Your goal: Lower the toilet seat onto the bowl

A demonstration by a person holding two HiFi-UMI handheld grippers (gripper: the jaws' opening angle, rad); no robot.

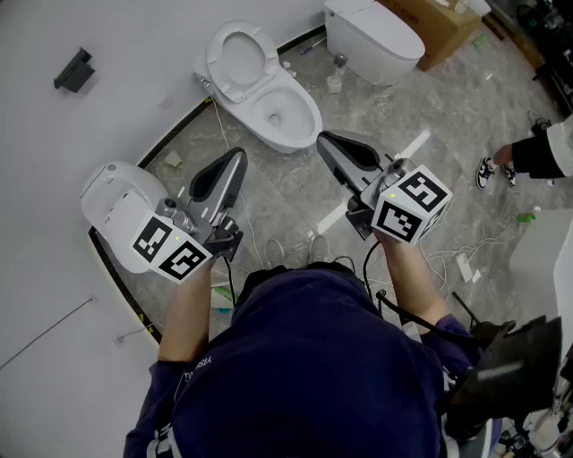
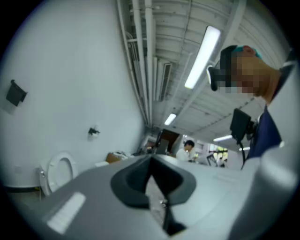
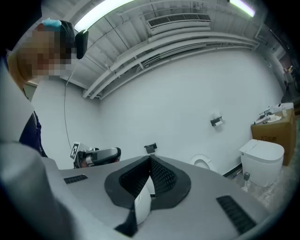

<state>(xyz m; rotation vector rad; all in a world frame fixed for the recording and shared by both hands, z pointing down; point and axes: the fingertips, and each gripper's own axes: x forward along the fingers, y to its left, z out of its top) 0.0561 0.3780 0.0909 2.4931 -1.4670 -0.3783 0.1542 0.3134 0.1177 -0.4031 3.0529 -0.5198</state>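
Note:
A white toilet stands by the curved wall, its seat raised upright against the wall over the open bowl. Both grippers hang in the air short of it, empty. My left gripper is shut and points toward the bowl from the lower left. My right gripper is shut too, its tip just right of the bowl's front rim, not touching. In the left gripper view the raised seat shows far left of the closed jaws. In the right gripper view the seat sits small beyond the shut gripper.
A second toilet with its lid down stands at the back right, a cardboard box behind it. A third toilet is under my left hand. Cables trail over the floor; another person's feet are at the right.

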